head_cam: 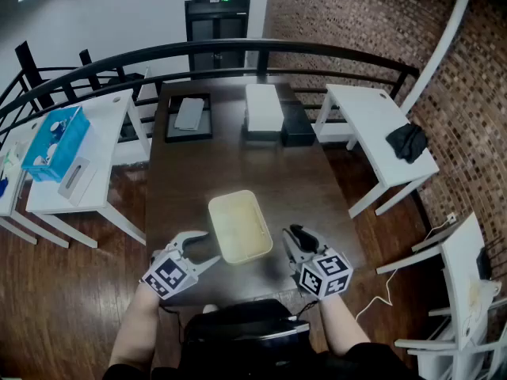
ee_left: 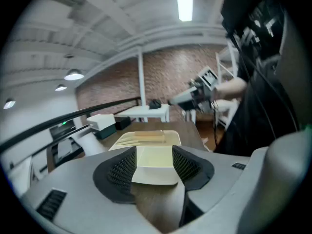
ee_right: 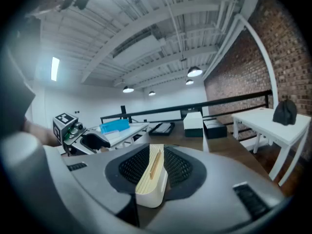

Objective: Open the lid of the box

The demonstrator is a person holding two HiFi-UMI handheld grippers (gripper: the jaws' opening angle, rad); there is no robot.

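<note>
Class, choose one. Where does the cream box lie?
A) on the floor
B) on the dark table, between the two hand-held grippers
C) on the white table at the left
B: the cream box lies on the dark table, with the left hand-held gripper and right hand-held gripper flanking it.

Box (ee_left: 146,140) — near corners hidden behind the left hand-held gripper (ee_left: 154,165).

Left of the black, glossy-edged pack (head_cam: 244,327) strapped to the person's front, the left gripper (head_cam: 207,250) was a pale grey moulded shell topped by a white cube (head_cam: 169,275) printed with black square markers. Right of the pack, the right gripper (head_cam: 291,240) matched it. Both had black, grid-textured pads (ee_left: 121,169). The person wore black clothing.
</note>
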